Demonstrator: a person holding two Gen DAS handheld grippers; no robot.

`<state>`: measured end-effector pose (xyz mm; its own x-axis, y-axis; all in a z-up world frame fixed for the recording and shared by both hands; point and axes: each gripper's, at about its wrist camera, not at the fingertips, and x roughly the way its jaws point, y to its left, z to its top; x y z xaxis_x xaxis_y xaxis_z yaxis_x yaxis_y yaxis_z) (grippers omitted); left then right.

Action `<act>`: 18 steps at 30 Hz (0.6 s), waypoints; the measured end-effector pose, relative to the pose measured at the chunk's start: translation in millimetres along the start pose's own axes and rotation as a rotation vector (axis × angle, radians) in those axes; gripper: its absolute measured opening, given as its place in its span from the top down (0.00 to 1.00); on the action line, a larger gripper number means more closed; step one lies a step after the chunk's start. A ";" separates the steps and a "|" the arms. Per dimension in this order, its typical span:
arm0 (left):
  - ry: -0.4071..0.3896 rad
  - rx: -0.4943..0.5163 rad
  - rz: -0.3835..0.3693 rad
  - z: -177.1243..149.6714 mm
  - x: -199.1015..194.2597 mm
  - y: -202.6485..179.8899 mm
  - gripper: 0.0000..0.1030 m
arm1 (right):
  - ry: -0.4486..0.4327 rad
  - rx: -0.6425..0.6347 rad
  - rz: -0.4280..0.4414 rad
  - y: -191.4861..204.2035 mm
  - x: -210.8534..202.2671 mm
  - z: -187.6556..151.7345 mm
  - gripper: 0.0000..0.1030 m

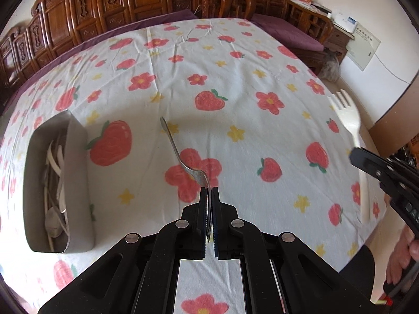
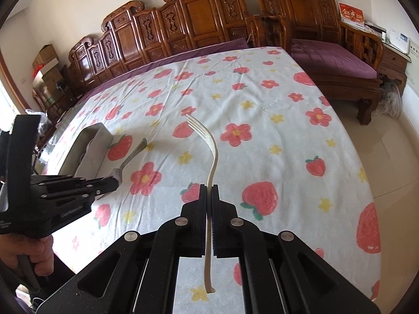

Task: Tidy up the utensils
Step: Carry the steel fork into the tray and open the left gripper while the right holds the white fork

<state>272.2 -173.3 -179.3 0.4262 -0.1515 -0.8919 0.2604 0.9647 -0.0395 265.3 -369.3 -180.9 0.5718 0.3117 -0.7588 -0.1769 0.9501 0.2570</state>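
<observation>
While tilted steeply tableward, left tool [image 1: 209, 189] clamping metal spoon [image 1: 180, 154].

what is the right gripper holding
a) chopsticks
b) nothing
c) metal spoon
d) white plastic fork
d: the right gripper is shut on the handle of the white fork, tines pointing away over the tablecloth, while the left gripper holds the metal utensil.

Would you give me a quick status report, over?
Left gripper shut on metal utensil. Right gripper shut on white fork. Metal bin left, path clear.
</observation>
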 end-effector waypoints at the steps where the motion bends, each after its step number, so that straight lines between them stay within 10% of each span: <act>1: -0.007 0.011 0.002 -1.9 -2.3 -0.3 0.98 | 0.001 -0.003 0.003 1.9 0.3 -0.6 0.96; 18: -0.100 0.037 -0.013 -16.5 -49.1 21.0 0.98 | 0.005 -0.050 0.015 23.5 5.1 -8.9 0.96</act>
<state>242.4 -142.0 -143.8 0.5064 -0.1866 -0.8419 0.2977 0.9541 -0.0325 256.9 -345.3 -184.1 0.5645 0.3257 -0.7584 -0.2252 0.9448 0.2381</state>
